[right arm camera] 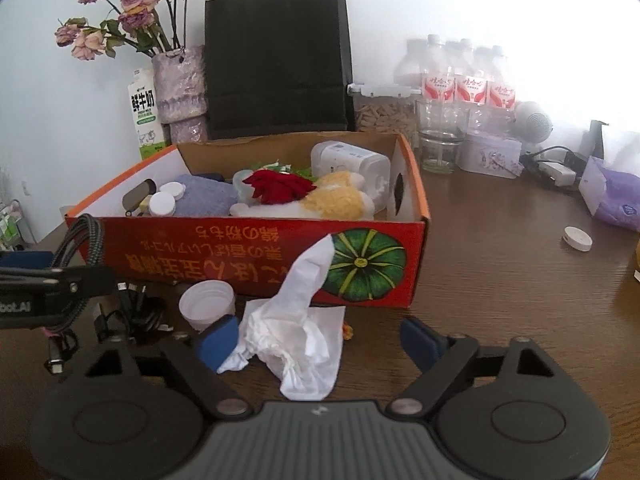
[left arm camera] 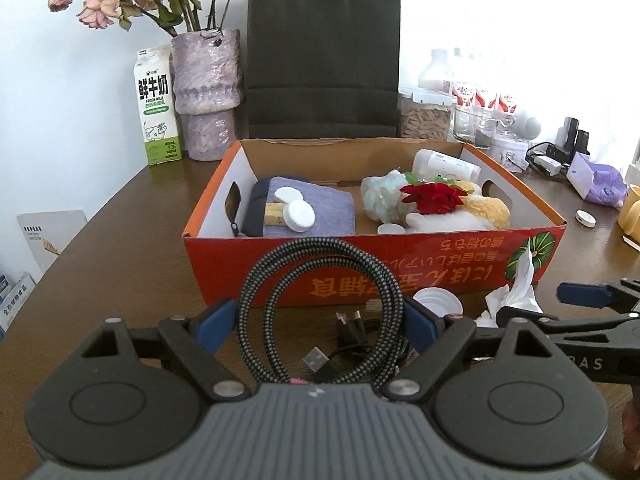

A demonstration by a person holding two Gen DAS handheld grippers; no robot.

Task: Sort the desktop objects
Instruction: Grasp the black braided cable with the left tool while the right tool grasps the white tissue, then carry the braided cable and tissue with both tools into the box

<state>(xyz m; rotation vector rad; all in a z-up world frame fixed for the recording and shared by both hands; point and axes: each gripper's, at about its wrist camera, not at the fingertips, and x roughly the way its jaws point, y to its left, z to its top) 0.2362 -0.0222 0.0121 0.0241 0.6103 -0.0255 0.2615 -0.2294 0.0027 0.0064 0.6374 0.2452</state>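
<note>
A red cardboard box (left arm camera: pixel 400 264) stands mid-table and holds a purple towel (left arm camera: pixel 320 208), a red flower (left arm camera: pixel 432 196), a plush toy (left arm camera: pixel 480 208) and white lids. My left gripper (left arm camera: pixel 320 326) is shut on a coiled braided cable (left arm camera: pixel 320 300) and holds it upright in front of the box; the cable also shows in the right wrist view (right arm camera: pixel 86 244). My right gripper (right arm camera: pixel 320 340) is open around a crumpled white tissue (right arm camera: pixel 296 340) lying against the box (right arm camera: pixel 260 252). A white cup lid (right arm camera: pixel 206 304) sits beside the tissue.
Behind the box stand a milk carton (left arm camera: pixel 156 108), a vase of dried roses (left arm camera: pixel 206 92), a black paper bag (left arm camera: pixel 324 60), a jar (right arm camera: pixel 382 114) and water bottles (right arm camera: pixel 460 84). A white round cap (right arm camera: pixel 576 238) and a purple pack (right arm camera: pixel 616 196) lie at right.
</note>
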